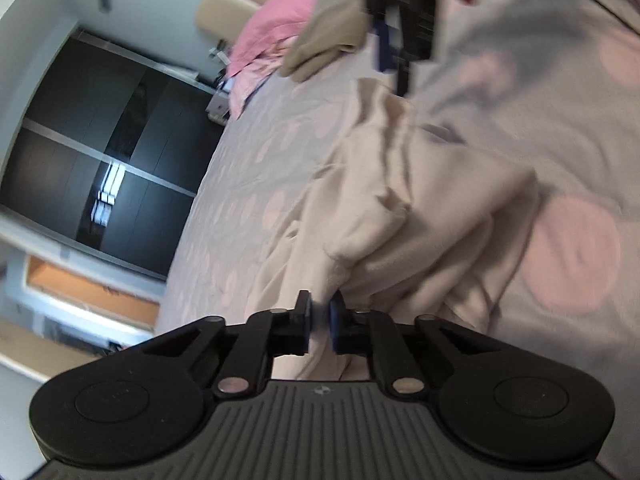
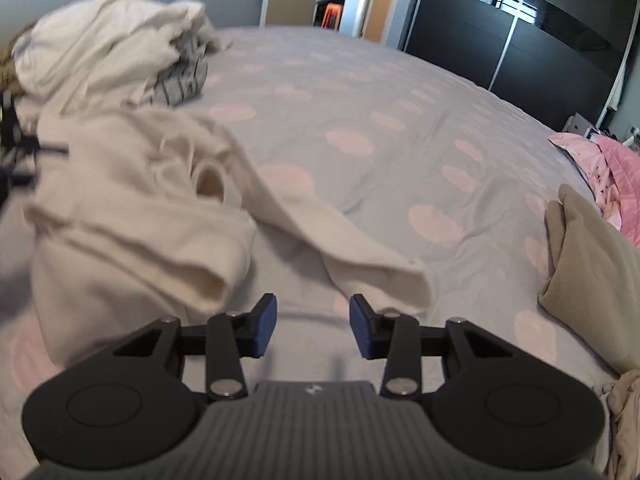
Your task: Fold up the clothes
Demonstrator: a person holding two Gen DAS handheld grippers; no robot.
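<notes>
A cream garment lies crumpled on a bed with a dotted cover. The step in hand appears to be taking hold of it for spreading. The left gripper is pinched nearly closed on a fold at the garment's near edge. The right gripper is held partly open and empty — a sleeve end lies just ahead of its right finger. Next, that sleeve end probably needs to be brought between the jaws and gripped.
</notes>
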